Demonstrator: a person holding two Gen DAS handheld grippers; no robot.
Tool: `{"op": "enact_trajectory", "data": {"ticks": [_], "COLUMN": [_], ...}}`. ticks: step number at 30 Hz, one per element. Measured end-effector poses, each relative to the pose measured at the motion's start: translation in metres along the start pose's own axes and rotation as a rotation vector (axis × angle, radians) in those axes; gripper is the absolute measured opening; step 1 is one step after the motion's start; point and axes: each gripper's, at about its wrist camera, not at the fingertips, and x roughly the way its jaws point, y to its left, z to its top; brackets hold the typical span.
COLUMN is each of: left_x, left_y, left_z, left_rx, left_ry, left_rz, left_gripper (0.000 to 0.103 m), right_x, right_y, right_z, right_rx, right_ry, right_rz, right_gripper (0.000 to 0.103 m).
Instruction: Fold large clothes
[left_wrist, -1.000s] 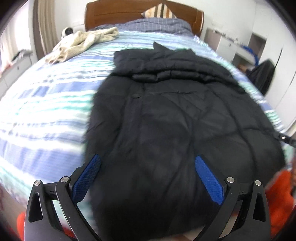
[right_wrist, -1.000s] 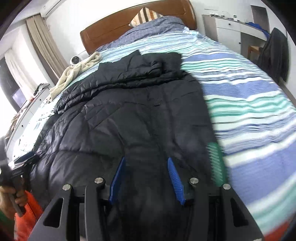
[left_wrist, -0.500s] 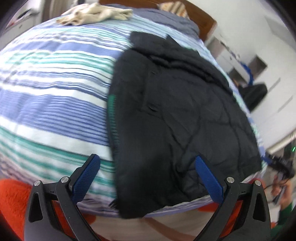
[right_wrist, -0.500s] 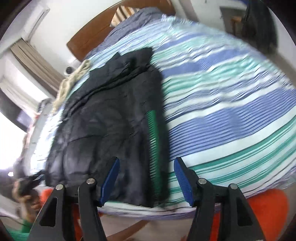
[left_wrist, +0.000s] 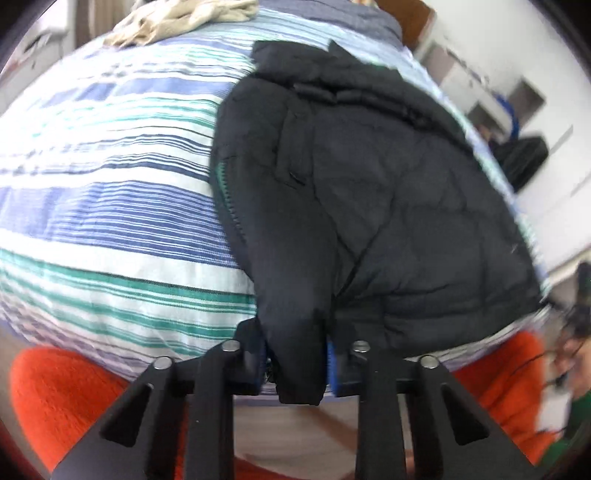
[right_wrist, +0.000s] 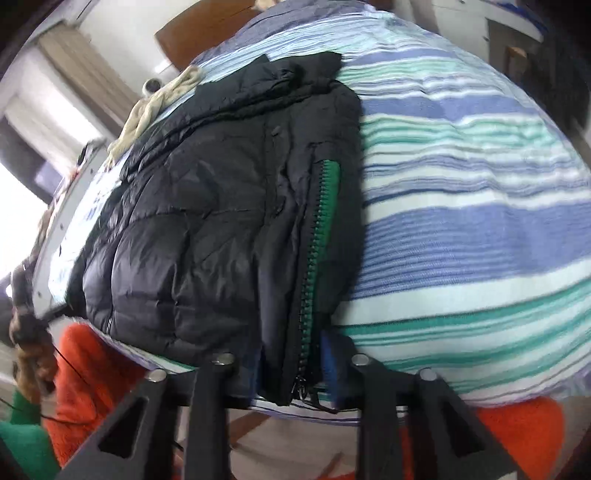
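A black quilted puffer jacket (left_wrist: 369, 177) with a green-lined zipper edge lies folded lengthways on the striped bed (left_wrist: 110, 206). In the left wrist view my left gripper (left_wrist: 297, 354) is closing, and its blue pads pinch the jacket's near bottom corner at the bed's foot. In the right wrist view the same jacket (right_wrist: 207, 221) shows its green zipper strip (right_wrist: 325, 206). There my right gripper (right_wrist: 291, 363) is closing too, its pads clamped on the hem corner by the zipper end.
A cream garment (left_wrist: 184, 18) lies near the pillow end, seen again as the cream garment (right_wrist: 155, 107) in the right wrist view. An orange rug (left_wrist: 62, 398) covers the floor below the bed's foot. A wooden headboard (right_wrist: 207, 29) and white cabinets (left_wrist: 480, 92) stand beyond.
Both grippers came down to the jacket's near edge at the foot of the bed. Their wide-apart fingers closed onto the hem corners.
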Motion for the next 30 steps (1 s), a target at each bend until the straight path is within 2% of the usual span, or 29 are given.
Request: {"op": "enact_trajectory", "data": {"ticks": [7, 11, 16, 19, 22, 25, 28, 30], "left_x": [-0.037, -0.043, -0.058, -0.084, -0.118, -0.148, -0.163, -0.159], "left_y": [-0.005, -0.001, 0.010, 0.019, 0.022, 0.021, 0.018, 0.017], "left_z": [0.003, -0.010, -0.039, -0.065, -0.074, -0.050, -0.001, 0.036], "left_rx": [0.017, 0.038, 0.026, 0.013, 0.035, 0.044, 0.072, 0.062], "left_ry": [-0.040, -0.002, 0.070, 0.138, 0.194, 0.167, 0.034, -0.052], "left_rz": [-0.040, -0.034, -0.033, -0.049, -0.091, -0.169, -0.228, -0.272], "left_gripper": [0.018, 0.018, 0.018, 0.017, 0.016, 0.016, 0.016, 0.016], "right_x": [-0.039, -0.049, -0.048, -0.065, -0.097, -0.126, -0.139, -0.134], "right_y": [0.009, 0.011, 0.012, 0.008, 0.007, 0.011, 0.017, 0.020], "right_z": [0.017, 0.014, -0.017, -0.043, -0.056, -0.046, -0.006, 0.028], "right_rx": [-0.030, -0.050, -0.027, 0.077, 0.169, 0.219, 0.170, 0.133], "right_ry": [-0.018, 0.011, 0.108, 0.146, 0.126, 0.061, -0.051, -0.124], "right_rz": [0.057, 0.062, 0.070, 0.155, 0.255, 0.324, 0.360, 0.367], "right_gripper": [0.018, 0.018, 0.018, 0.017, 0.016, 0.016, 0.016, 0.016]}}
